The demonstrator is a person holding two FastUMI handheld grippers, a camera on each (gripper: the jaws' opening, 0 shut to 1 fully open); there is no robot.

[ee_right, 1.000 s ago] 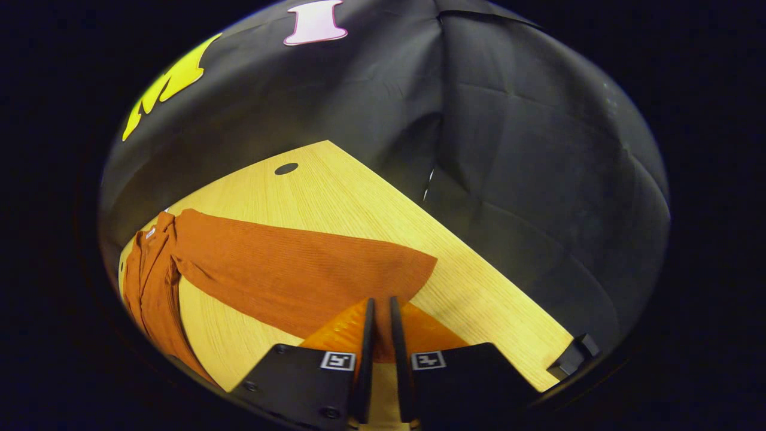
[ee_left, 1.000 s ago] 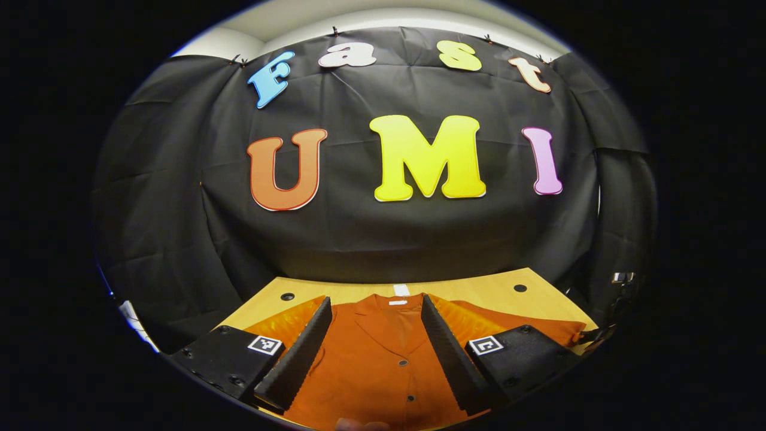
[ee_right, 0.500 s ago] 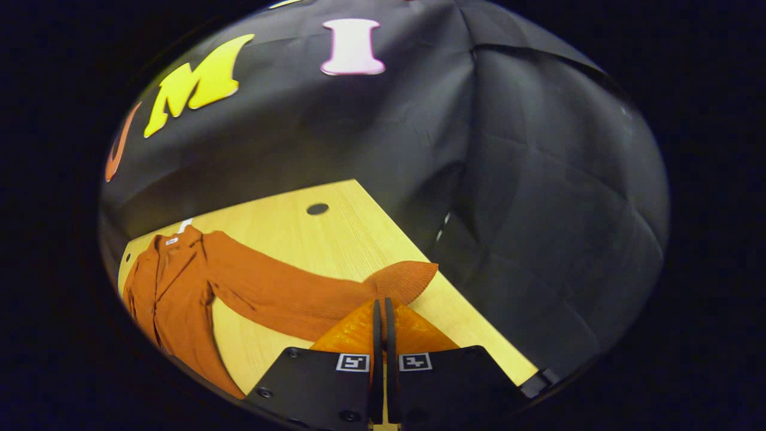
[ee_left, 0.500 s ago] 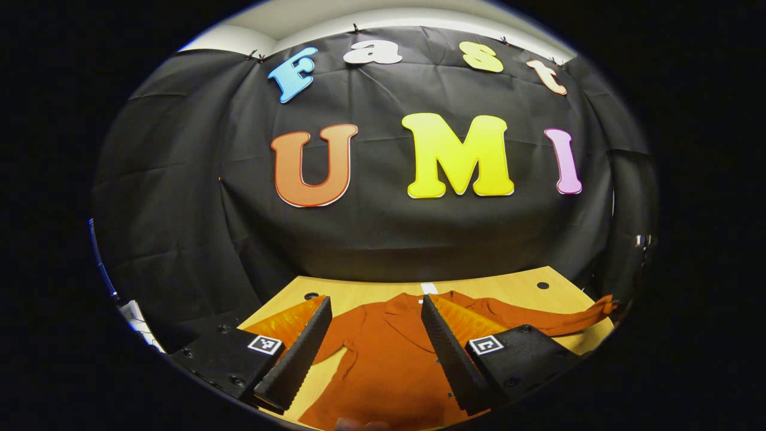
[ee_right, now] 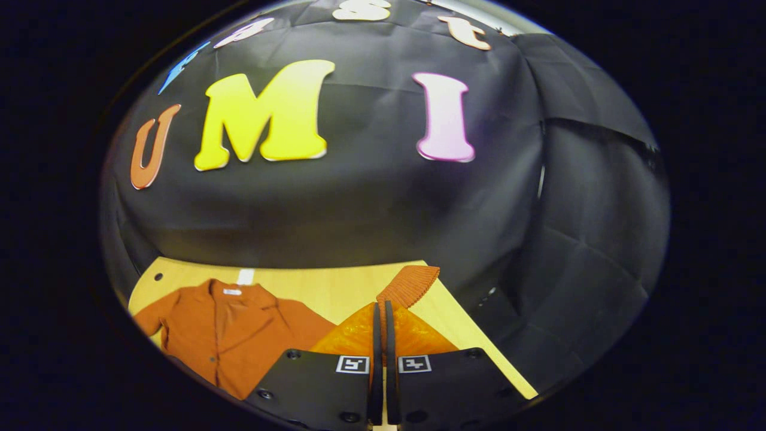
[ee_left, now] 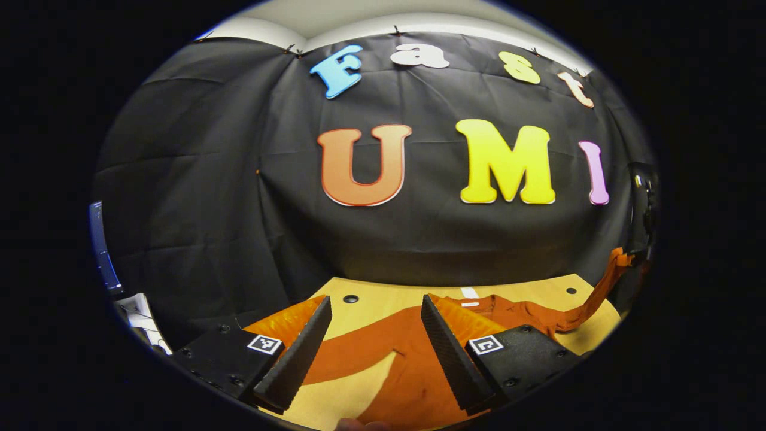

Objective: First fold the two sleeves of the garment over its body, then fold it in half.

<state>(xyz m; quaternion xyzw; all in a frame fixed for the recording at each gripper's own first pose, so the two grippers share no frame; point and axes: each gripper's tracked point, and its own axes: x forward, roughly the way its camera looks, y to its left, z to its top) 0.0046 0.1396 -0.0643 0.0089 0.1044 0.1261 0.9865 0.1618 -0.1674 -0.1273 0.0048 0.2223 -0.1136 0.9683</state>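
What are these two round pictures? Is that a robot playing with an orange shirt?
No robot here. A person holds a two-finger grabber in each hand, and a little camera rides on each grabber, looking forward along its fingers. That makes two round pictures.

The left gripper view comes from the left gripper. Its fingers stand wide apart with nothing between them. Below it an orange shirt with buttons lies on a wooden table. One sleeve stretches out flat across the wood toward the left.

The right gripper view comes from the right gripper. Its fingers are pressed together on the other sleeve, just behind its ribbed cuff, which sticks up above the fingertips. In the left gripper view you can see that sleeve lifted off the table at the far right.

The job is folding both sleeves over the shirt, then folding it in half.
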